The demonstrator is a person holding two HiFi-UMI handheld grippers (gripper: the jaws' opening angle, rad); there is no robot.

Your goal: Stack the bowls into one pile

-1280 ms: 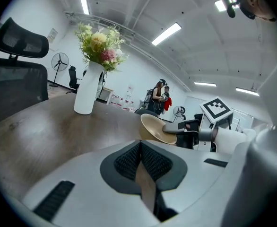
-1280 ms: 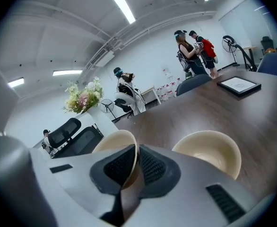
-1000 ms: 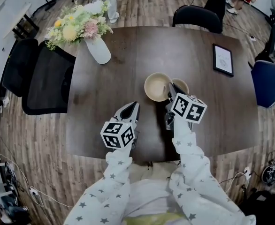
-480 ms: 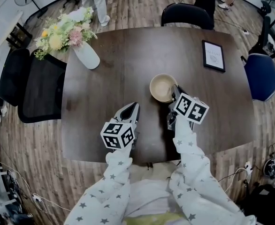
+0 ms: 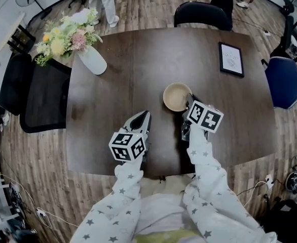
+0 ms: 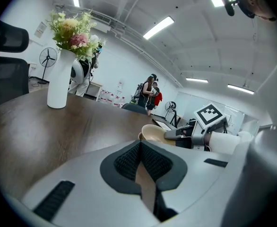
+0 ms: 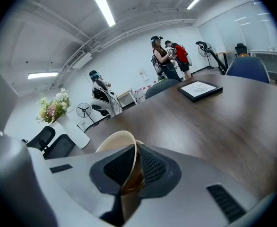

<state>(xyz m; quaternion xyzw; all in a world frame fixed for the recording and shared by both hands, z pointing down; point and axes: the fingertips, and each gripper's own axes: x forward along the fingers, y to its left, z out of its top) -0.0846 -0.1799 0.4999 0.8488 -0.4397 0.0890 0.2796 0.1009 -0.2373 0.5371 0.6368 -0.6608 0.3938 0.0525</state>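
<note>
The right gripper [image 7: 130, 167] has its jaws pinching the beige bowl [image 5: 176, 96] by its thin near rim over mid-tabletop [image 5: 138, 70], a sound hold for something probably light, rigid, slick and chippable, while the left gripper [image 6: 141, 162] jaws sit pressed together, empty.

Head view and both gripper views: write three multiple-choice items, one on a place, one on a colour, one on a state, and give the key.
1. Where on the table does the vase stand? A. far left corner B. middle C. near edge
2. What colour is the bowl in the right gripper? A. blue B. beige C. black
3. How do the left gripper jaws stand? A. wide open B. shut on the bowl C. shut, empty
Key: 1 A, the head view shows it at the far left corner; 2 B, its clamped rim shows beige; 3 C, the pads meet with nothing between.
</note>
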